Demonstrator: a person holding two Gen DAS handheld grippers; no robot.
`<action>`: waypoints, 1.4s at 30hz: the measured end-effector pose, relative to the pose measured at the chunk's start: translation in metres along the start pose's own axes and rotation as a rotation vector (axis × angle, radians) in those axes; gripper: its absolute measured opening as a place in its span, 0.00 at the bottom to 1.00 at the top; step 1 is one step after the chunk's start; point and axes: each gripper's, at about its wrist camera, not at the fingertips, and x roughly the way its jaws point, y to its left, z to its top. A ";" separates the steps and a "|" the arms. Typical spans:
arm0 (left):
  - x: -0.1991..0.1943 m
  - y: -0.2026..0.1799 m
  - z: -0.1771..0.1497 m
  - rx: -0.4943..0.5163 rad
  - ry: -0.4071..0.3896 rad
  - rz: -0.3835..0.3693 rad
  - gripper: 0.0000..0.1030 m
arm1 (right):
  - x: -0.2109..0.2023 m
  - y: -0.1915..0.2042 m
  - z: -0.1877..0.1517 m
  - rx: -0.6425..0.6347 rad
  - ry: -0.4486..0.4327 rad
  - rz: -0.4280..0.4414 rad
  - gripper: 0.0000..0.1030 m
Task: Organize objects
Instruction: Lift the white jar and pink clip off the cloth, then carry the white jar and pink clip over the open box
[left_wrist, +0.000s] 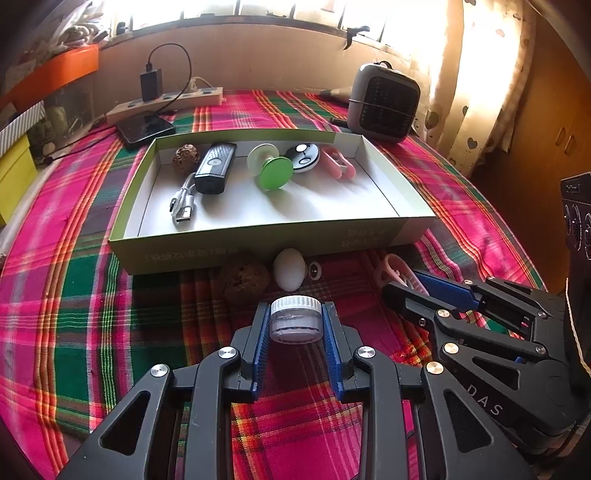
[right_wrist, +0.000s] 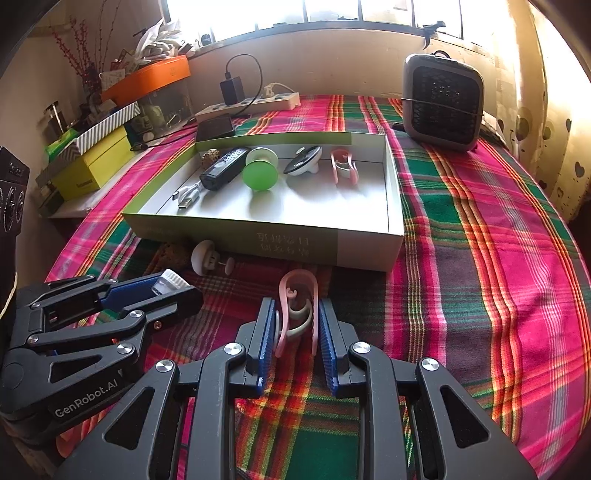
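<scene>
**Both grippers loaded, items awaiting transfer to box**

Nearest the lens: the left gripper (left_wrist: 295, 325), black-framed with blue ribbed pads, is clamping a small clear plastic jar with a ribbed white screw lid (left_wrist: 294, 320) from both sides, low over the pink-and-green plaid tablecloth (left_wrist: 74, 295). To its right, the right gripper (right_wrist: 297, 326) is pinching a pink looped plastic clip with a grey inner hook (right_wrist: 297, 314), the pads pressing its outer arms.

Ahead, left to right on the cloth against the box's near wall: a brown rough-skinned nut (left_wrist: 243, 277); a white egg-shaped piece (left_wrist: 290, 273).

Beyond, the shallow green-and-white cardboard box (left_wrist: 258, 243) is holding, left to right, a brown wrinkled seed (left_wrist: 185, 158), a coiled grey USB cable (left_wrist: 183, 203), a black rectangular device (left_wrist: 215, 168), a green-and-white spool-shaped item (left_wrist: 267, 166), a black-and-white round gadget (left_wrist: 304, 157), and a second pink clip (left_wrist: 338, 162).

Step in hand, by judgement: both items are being gripped for lifting. Next move is calling for raising each over the near wall and releasing onto bare box floor, the front half looking free.
</scene>
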 end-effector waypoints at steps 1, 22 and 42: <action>-0.001 0.000 0.000 0.000 -0.001 0.000 0.25 | -0.001 0.001 0.000 0.000 -0.001 -0.001 0.24; -0.026 0.010 0.005 -0.012 -0.063 -0.006 0.25 | -0.015 0.009 0.004 0.005 -0.033 0.030 0.24; -0.036 0.020 0.020 -0.019 -0.106 0.018 0.25 | -0.022 0.007 0.021 0.012 -0.068 0.057 0.24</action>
